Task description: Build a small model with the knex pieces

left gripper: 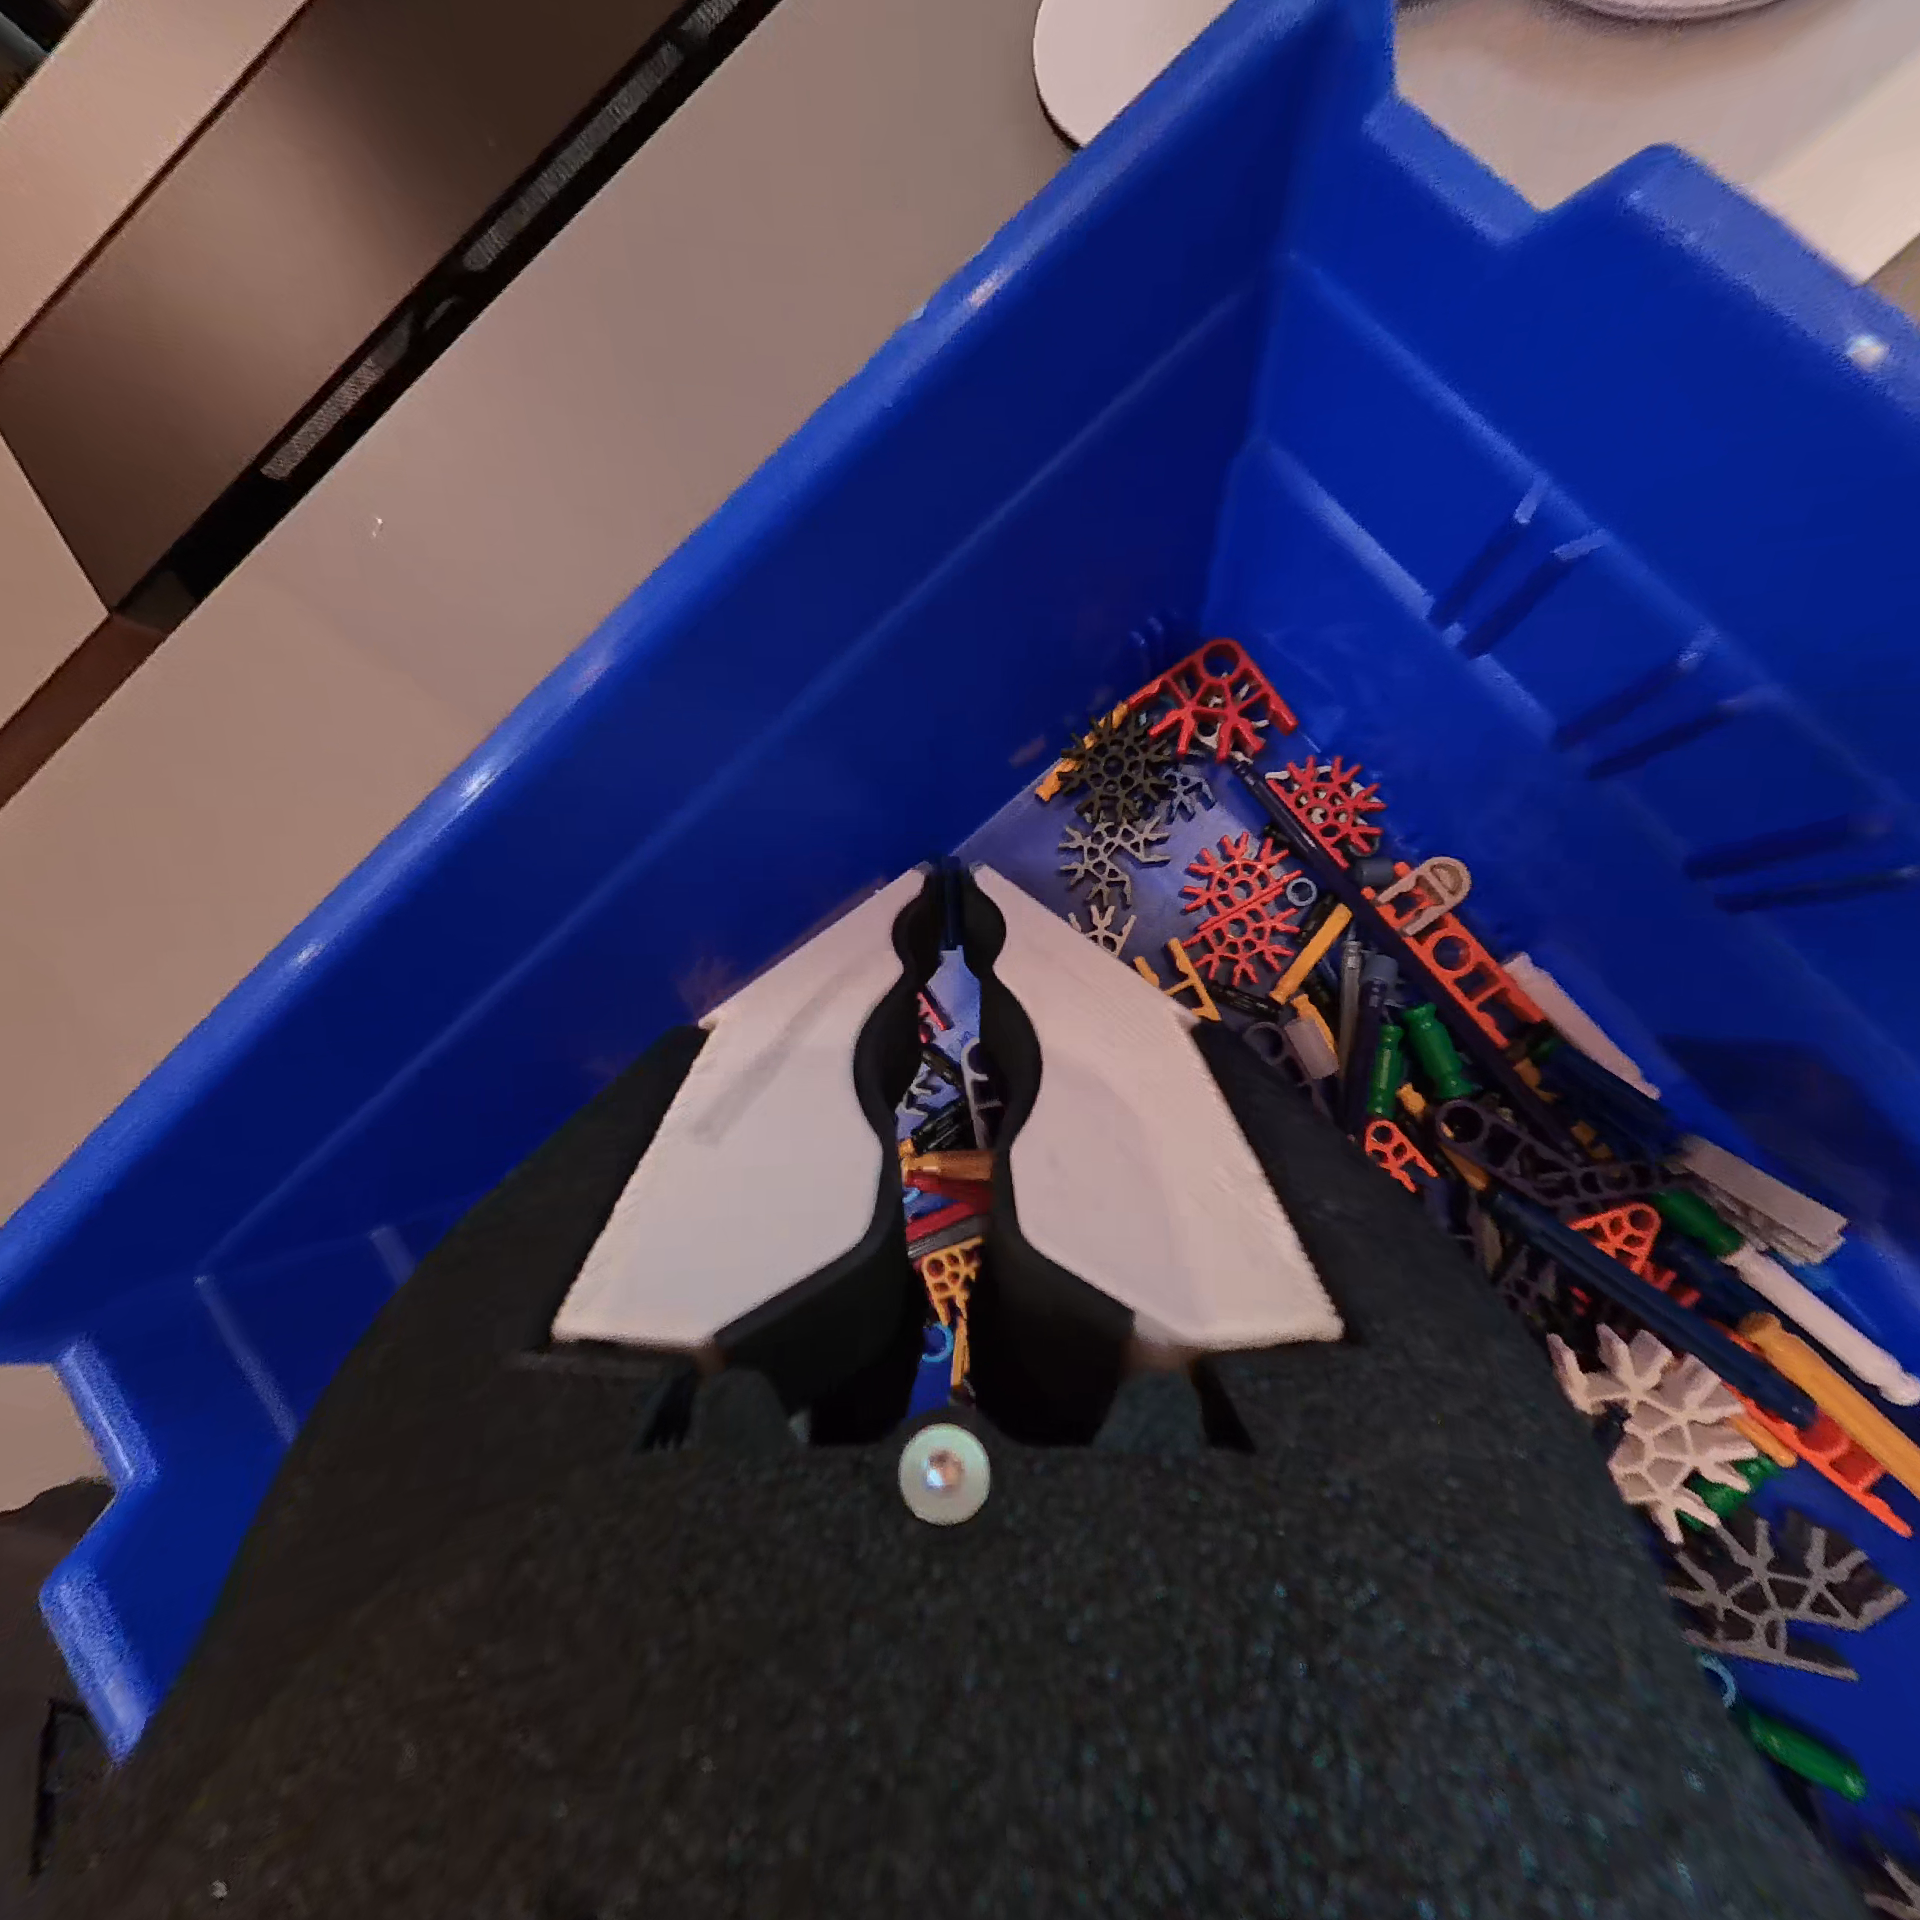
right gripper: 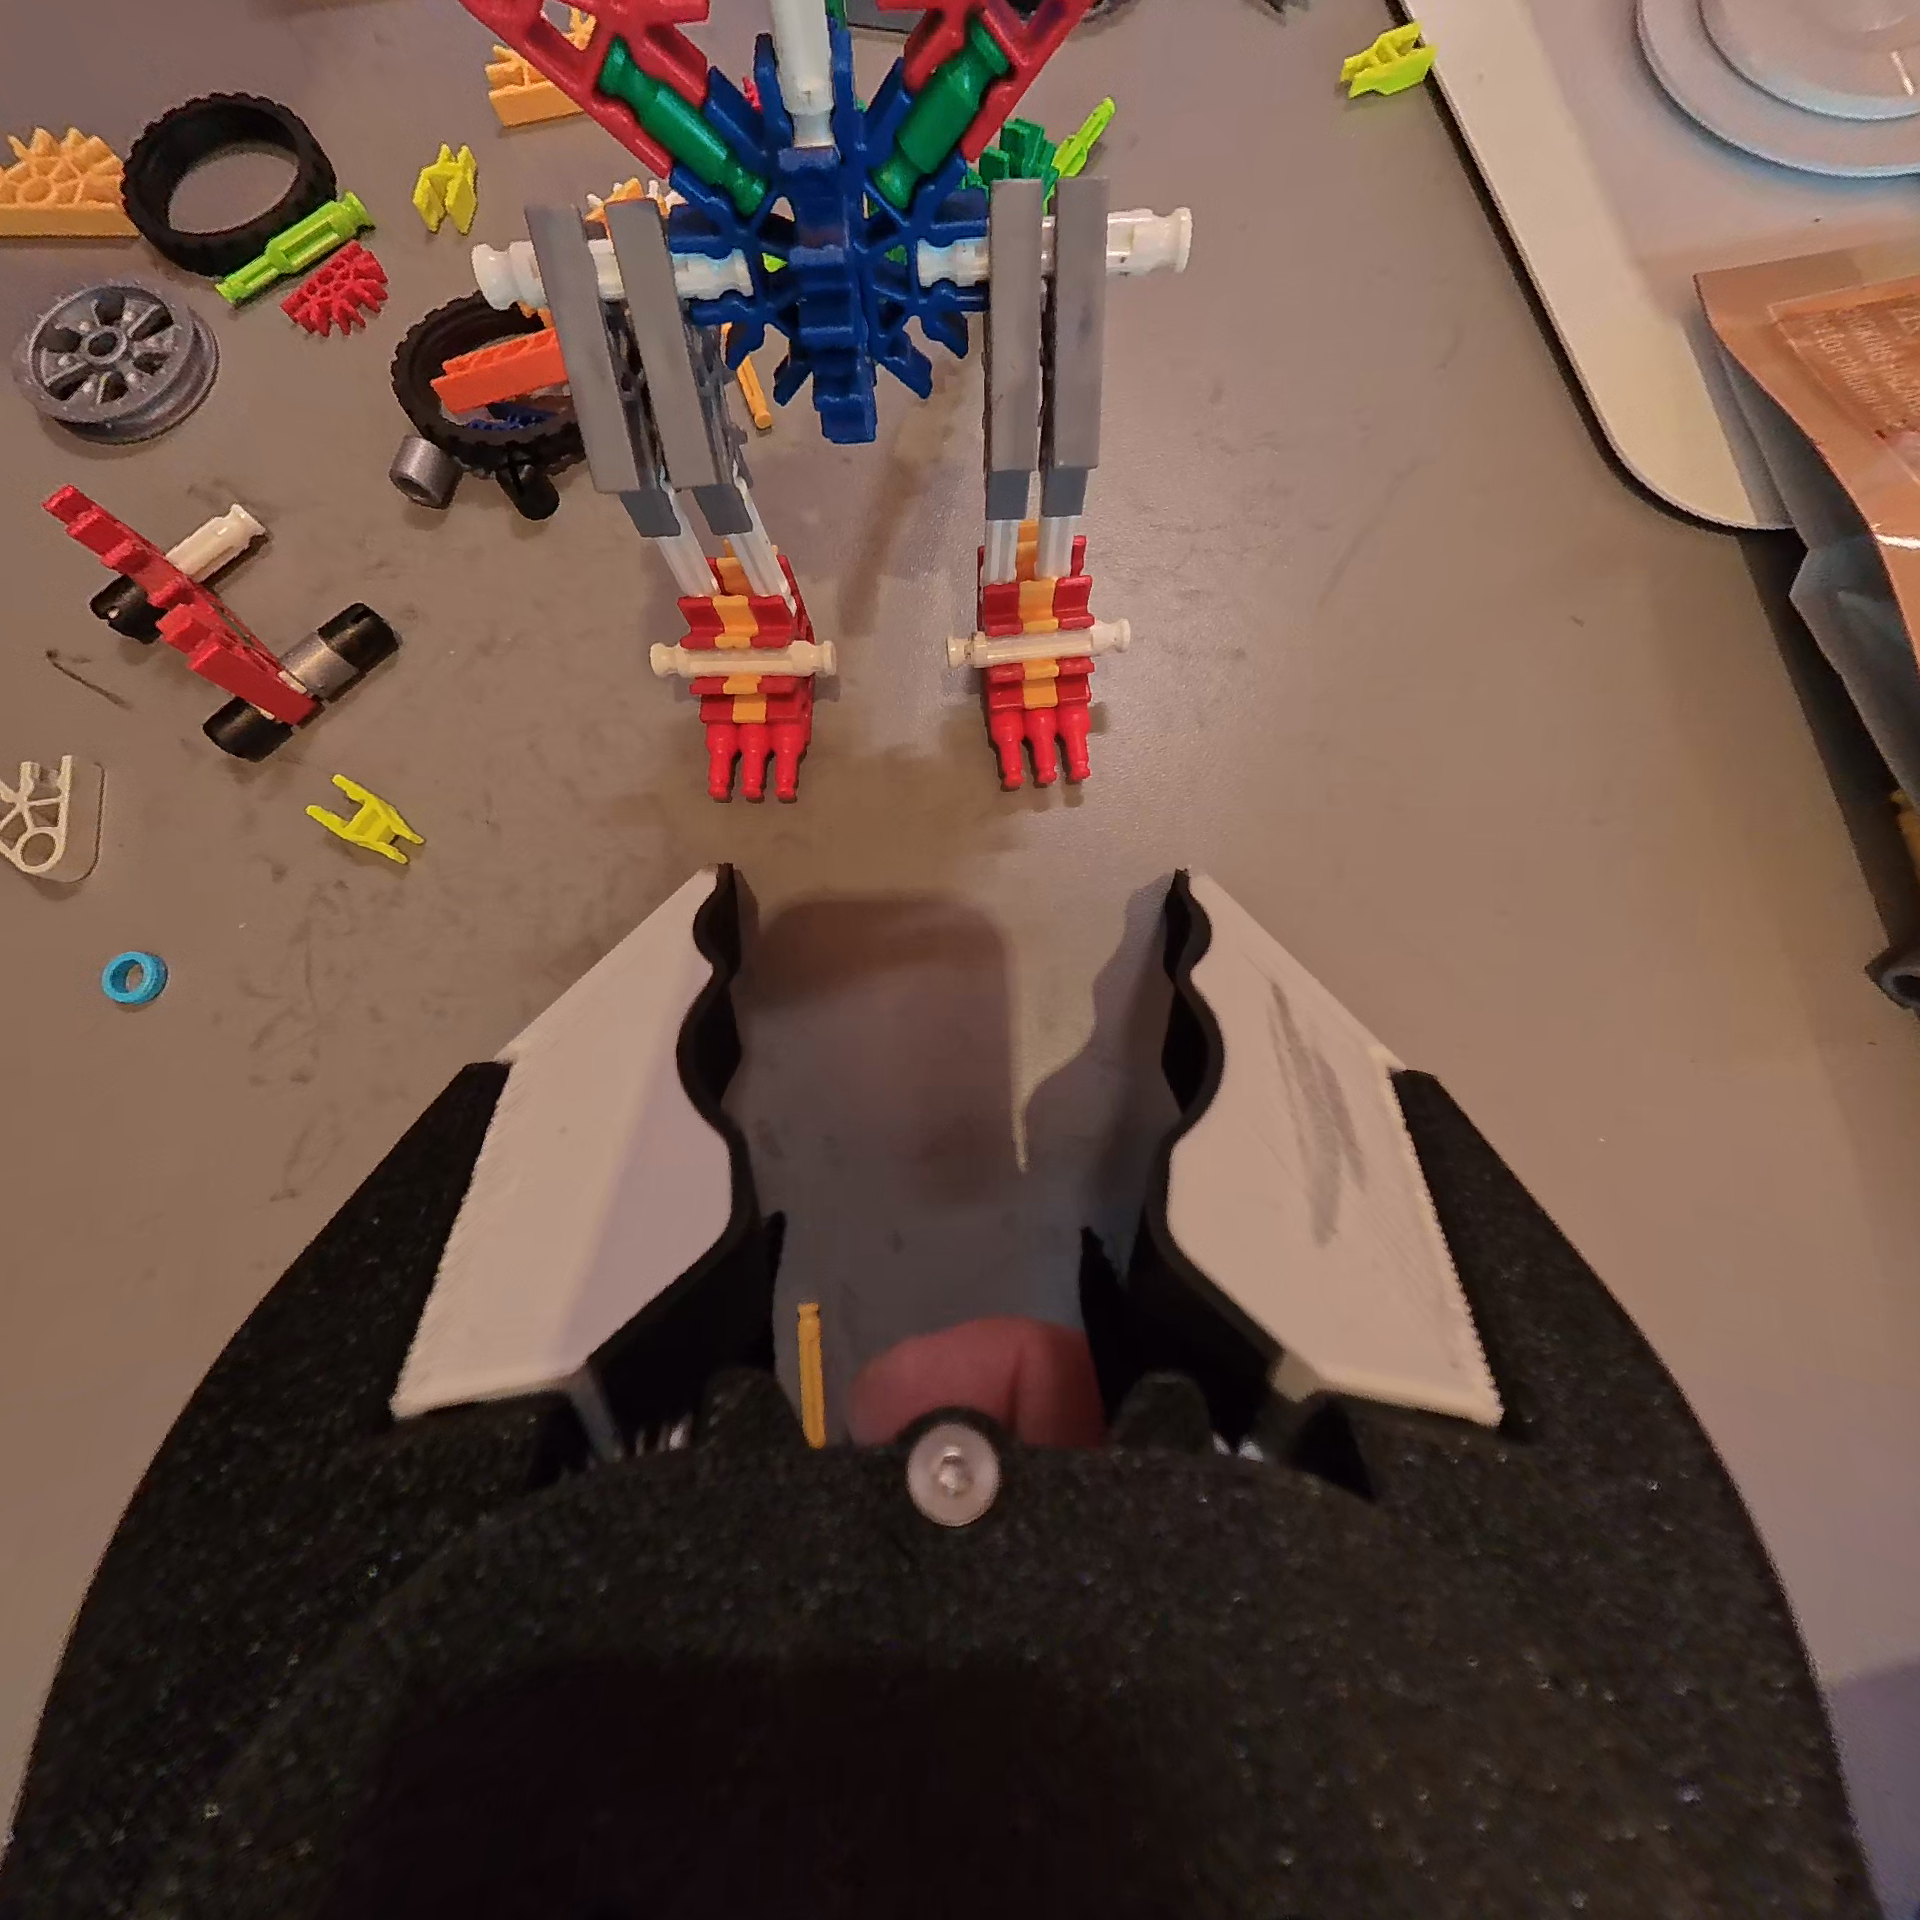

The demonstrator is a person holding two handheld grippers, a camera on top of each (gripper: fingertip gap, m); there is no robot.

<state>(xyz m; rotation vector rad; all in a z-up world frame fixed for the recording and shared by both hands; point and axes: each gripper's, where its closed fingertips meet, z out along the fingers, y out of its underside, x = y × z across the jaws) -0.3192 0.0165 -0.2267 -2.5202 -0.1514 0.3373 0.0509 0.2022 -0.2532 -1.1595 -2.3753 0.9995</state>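
Note:
In the left wrist view my left gripper (left gripper: 950, 883) reaches into a blue plastic bin (left gripper: 727, 831), near its side wall. Its pads are shut on a thin dark blue rod (left gripper: 950, 906) that stands between the tips. A pile of loose construction pieces (left gripper: 1507, 1143), red, grey, green and yellow, lies in the bin to the right. In the right wrist view my right gripper (right gripper: 951, 894) is open and empty over a grey table (right gripper: 1351, 727). Just ahead stands a built model (right gripper: 831, 270) with a blue hub, grey legs and two red feet (right gripper: 750, 686) (right gripper: 1037, 665).
Left of the model lie black tyres (right gripper: 231, 187), a grey wheel hub (right gripper: 109, 358), a small red and black assembly (right gripper: 208, 634), a yellow-green clip (right gripper: 364, 821) and a blue ring (right gripper: 135, 979). A white tray (right gripper: 1538, 260) and a brown packet (right gripper: 1829, 416) lie at the right. Across from one pair of fingers to the other is roughly 40 cm. My right gripper is the nearer one to the yellow-green clip (right gripper: 364, 821): about 7 cm, against 45 cm.

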